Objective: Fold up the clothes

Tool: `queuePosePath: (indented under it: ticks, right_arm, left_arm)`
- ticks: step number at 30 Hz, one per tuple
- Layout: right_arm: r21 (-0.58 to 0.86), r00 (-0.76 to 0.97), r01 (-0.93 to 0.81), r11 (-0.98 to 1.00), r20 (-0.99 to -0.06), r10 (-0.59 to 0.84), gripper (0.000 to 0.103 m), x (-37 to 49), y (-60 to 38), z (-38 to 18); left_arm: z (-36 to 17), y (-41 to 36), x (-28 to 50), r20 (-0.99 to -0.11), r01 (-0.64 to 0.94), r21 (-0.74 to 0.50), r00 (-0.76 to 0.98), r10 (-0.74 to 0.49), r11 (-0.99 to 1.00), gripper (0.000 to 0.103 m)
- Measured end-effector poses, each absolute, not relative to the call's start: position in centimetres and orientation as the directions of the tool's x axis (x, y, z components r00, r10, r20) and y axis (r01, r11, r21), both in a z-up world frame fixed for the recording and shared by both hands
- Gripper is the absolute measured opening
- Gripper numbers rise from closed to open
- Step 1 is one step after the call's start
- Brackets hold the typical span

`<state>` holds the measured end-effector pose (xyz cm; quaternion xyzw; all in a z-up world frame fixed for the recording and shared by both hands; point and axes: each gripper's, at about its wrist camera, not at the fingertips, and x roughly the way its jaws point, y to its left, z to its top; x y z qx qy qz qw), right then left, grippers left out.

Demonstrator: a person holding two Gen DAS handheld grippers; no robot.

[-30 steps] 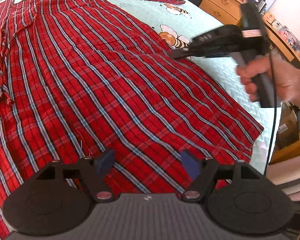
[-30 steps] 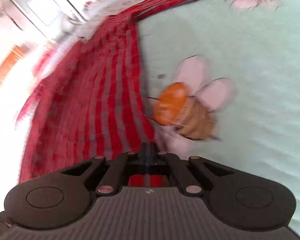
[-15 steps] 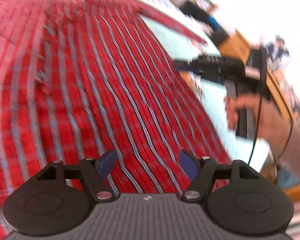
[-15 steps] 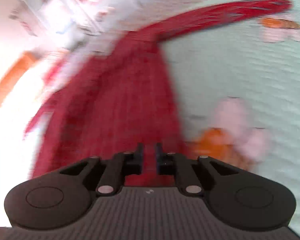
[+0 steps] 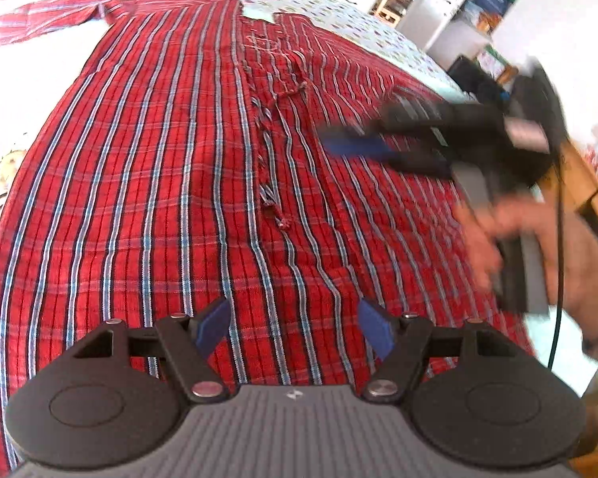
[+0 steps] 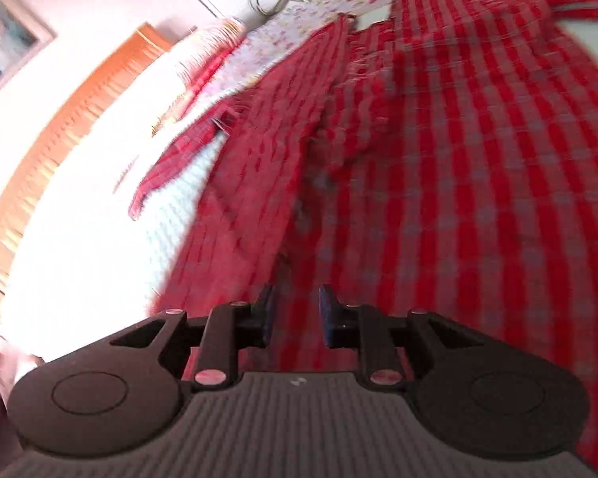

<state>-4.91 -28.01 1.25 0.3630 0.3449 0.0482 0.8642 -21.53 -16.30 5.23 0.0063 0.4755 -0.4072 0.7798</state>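
A red plaid garment lies spread flat on the bed, its neckline with a twisted cord at the far middle and one sleeve stretched out to the far left. My left gripper hovers open over the hem end, with nothing between its blue pads. In the left wrist view my right gripper is a blur above the garment's right half, held by a hand. In its own view the right gripper has a narrow gap with jaws closing, nothing pinched, over the plaid garment.
The bed cover is pale with cartoon prints and shows on both sides of the garment. A wooden dresser stands at the right, white shelving behind it. A wooden headboard runs along the bed's left side.
My right gripper went from shut to parted and swept from the cartoon-print cover onto the plaid cloth. My left gripper stayed open and swung round so the neckline is now straight ahead.
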Motion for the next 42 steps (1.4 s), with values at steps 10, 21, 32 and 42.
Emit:
queuePosePath:
  ticks: [10,21,32,42]
  right_arm:
    - [0.663,0.682,0.186,0.725,-0.619,0.39,0.034,-0.4,-26.1,-0.9]
    - [0.821,0.819,0.174,0.544,-0.427,0.383,0.043,-1.3,-32.2,-0.8]
    - [0.803,0.842,0.329,0.497,-0.488,0.231,0.031,1.6,-38.4,-4.2]
    - [0.733,0.894,0.172,0.658,-0.397,0.209,0.046,5.9,-32.2,-0.7]
  left_arm:
    - [2.2,-15.5,-21.4,-0.731,0.622,-0.476,0.113,-0.673,0.622,0.074]
    - [2.8,-11.5,-19.1,-0.738,0.516,-0.45,0.245,-0.628,0.729,0.074]
    - [4.5,-10.8,-18.0,-0.691,0.459,-0.476,0.333,-0.642,0.751,0.074]
    - [7.4,-0.9,-6.7,-0.583,0.126,-0.507,0.679,-0.447,0.853,0.075]
